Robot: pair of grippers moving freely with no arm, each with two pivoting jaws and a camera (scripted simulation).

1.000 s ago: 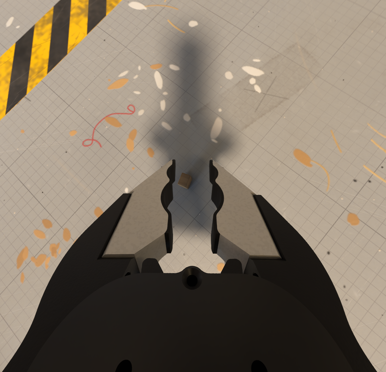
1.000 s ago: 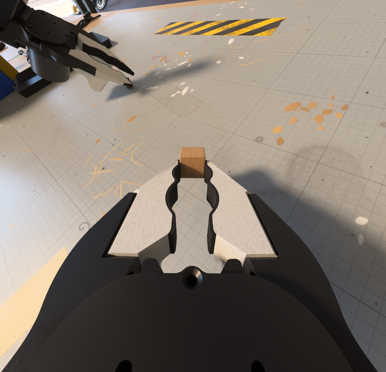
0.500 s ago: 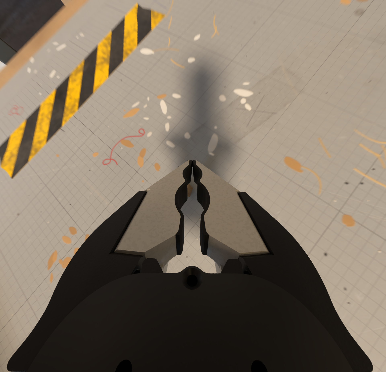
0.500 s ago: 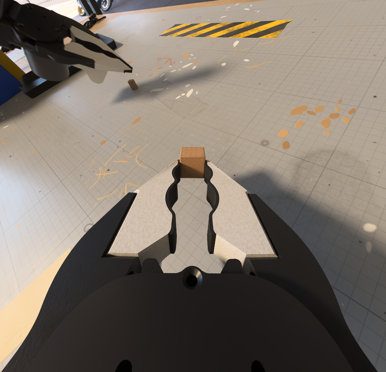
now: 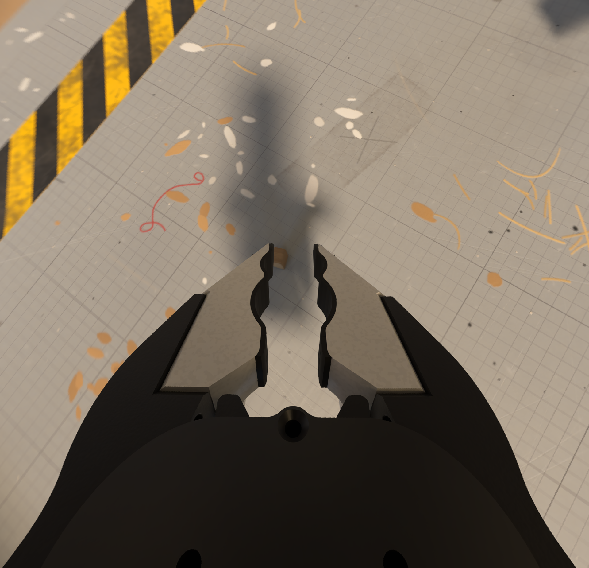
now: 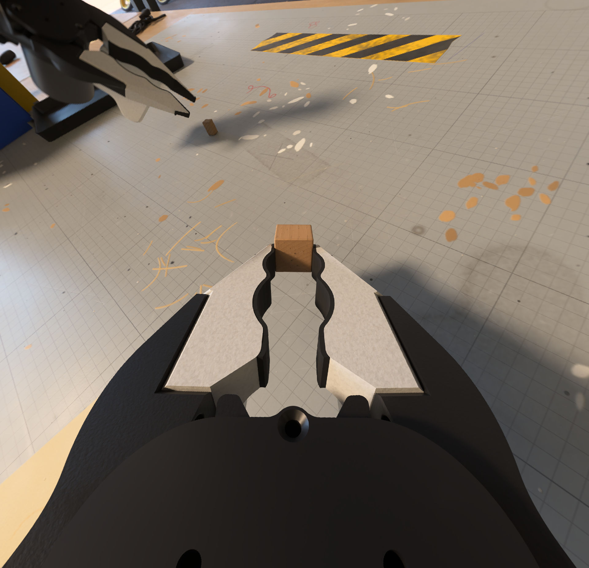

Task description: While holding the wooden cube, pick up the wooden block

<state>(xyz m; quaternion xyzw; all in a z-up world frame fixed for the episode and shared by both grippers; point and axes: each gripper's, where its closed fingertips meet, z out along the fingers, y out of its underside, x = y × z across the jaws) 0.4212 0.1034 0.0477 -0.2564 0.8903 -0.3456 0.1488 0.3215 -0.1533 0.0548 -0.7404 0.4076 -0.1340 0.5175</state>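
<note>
My right gripper (image 6: 293, 249) is shut on the wooden cube (image 6: 292, 248), which sits between its fingertips above the grey grid mat (image 6: 414, 138). The small wooden block (image 6: 209, 127) lies on the mat at the far left of the right wrist view. My left gripper (image 6: 187, 106) hovers just above and left of it, open, without touching it. In the left wrist view my left gripper (image 5: 293, 249) is open and empty. The block (image 5: 281, 258) shows below, close beside the left fingertip (image 5: 267, 259).
A yellow-and-black striped patch (image 6: 350, 47) lies at the far side of the mat, and shows upper left in the left wrist view (image 5: 95, 74). A black stand base (image 6: 95, 112) sits behind the left gripper. The mat's tan edge (image 6: 32, 450) runs at the lower left.
The left gripper was open around the block, then shut empty and rose while the block stayed on the mat. Now it is open again above the block. The right gripper still holds the cube.
</note>
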